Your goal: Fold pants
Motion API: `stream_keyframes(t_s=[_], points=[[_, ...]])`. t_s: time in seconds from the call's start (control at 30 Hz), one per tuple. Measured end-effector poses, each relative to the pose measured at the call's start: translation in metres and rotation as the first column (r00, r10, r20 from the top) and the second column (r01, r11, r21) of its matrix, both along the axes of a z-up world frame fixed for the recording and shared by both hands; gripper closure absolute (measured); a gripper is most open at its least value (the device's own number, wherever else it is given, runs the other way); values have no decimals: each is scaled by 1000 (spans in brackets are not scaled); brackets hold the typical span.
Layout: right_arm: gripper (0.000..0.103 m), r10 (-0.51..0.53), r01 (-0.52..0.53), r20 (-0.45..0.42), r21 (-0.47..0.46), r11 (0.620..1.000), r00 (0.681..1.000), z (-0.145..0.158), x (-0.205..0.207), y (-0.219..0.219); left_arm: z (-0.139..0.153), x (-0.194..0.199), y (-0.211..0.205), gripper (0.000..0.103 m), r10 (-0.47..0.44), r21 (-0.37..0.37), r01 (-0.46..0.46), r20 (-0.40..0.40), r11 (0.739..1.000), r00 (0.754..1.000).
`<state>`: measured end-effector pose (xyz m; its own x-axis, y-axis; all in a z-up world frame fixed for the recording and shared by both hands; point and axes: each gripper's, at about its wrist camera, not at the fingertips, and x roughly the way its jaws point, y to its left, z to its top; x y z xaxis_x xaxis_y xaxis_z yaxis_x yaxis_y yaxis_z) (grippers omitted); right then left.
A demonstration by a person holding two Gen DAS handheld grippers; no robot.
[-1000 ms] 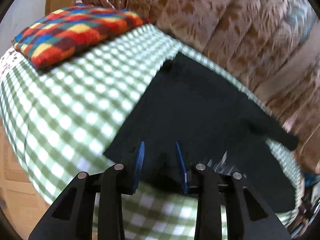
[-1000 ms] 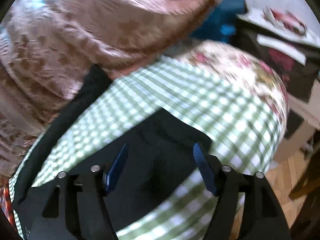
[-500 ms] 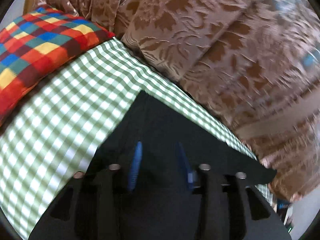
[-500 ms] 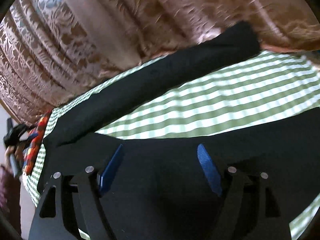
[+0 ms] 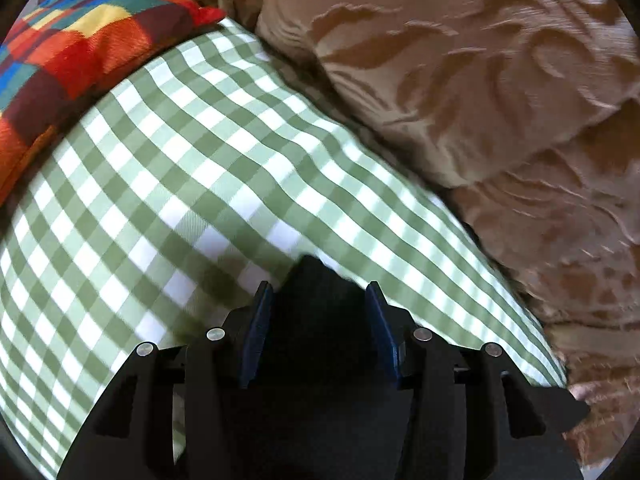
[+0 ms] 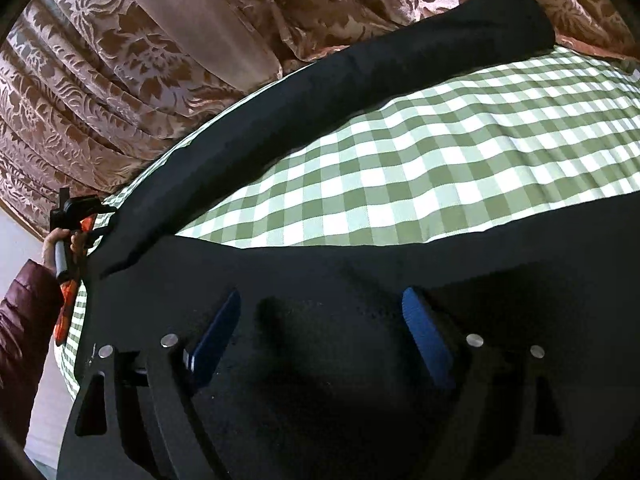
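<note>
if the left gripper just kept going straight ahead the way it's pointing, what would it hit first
Probably the black pants themselves: a peak of the fabric already sits between the open jaws of the left gripper. Past it lies the green checked cover, then the brown patterned curtain. Depth is hard to judge through the fisheye.

Pants (image 6: 320, 128) lie on the checked cloth (image 6: 440, 168); one leg runs along the far edge beside the curtain (image 6: 140, 60), the other across the near side under the right gripper (image 6: 320, 328); cloth shows btwn the legs; left gripper (image 5: 318, 304) straddles a pants corner (image 5: 316, 280); cushion (image 5: 72, 52) on cloth, far left.
</note>
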<state>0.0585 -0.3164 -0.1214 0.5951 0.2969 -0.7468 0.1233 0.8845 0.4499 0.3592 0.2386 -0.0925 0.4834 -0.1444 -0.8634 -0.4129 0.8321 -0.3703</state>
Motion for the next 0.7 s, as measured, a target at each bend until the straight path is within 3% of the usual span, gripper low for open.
stream_keyframes(t_s=[0.03, 0.1, 0.17, 0.23, 0.3, 0.37, 0.43, 0.5, 0.6, 0.7], points=[[19, 0, 0, 0, -5, 1000, 1000, 0, 0, 1, -1, 3, -4, 75, -15, 25, 15, 6, 1000, 1000], [19, 0, 0, 0, -12, 1000, 1000, -1, 1, 2, 4, 3, -20, 93, -80, 128, 77, 23, 989, 996], [19, 1, -1, -1, -14, 1000, 1000, -1, 1, 2, 21, -12, -32, 96, -126, 169, 106, 111, 980, 986], [19, 0, -1, -5, -18, 1000, 1000, 0, 1, 2, 39, -33, -34, 96, -148, 151, 119, 202, 981, 968], [19, -1, 0, -11, -27, 1000, 1000, 1, 1, 4, 65, -71, -43, 96, -213, 158, 169, 322, 973, 923], [19, 0, -1, -18, -38, 999, 1000, 4, 3, 5, 82, -105, -54, 96, -298, 170, 250, 392, 953, 870], [19, -2, 1, -27, -35, 999, 1000, 7, 5, 4, 96, -153, -68, 96, -399, 206, 342, 457, 917, 795], [21, 4, -4, -32, -16, 1000, 999, 10, 9, 3, 104, -188, -79, 96, -467, 228, 408, 484, 884, 740], [30, 25, -25, -31, 17, 1000, 999, 17, 19, 2, 103, -238, -87, 96, -520, 227, 476, 508, 850, 686], [39, 51, -48, -27, 92, 995, 998, 23, 36, 2, 100, -287, -94, 97, -548, 217, 520, 524, 826, 652]])
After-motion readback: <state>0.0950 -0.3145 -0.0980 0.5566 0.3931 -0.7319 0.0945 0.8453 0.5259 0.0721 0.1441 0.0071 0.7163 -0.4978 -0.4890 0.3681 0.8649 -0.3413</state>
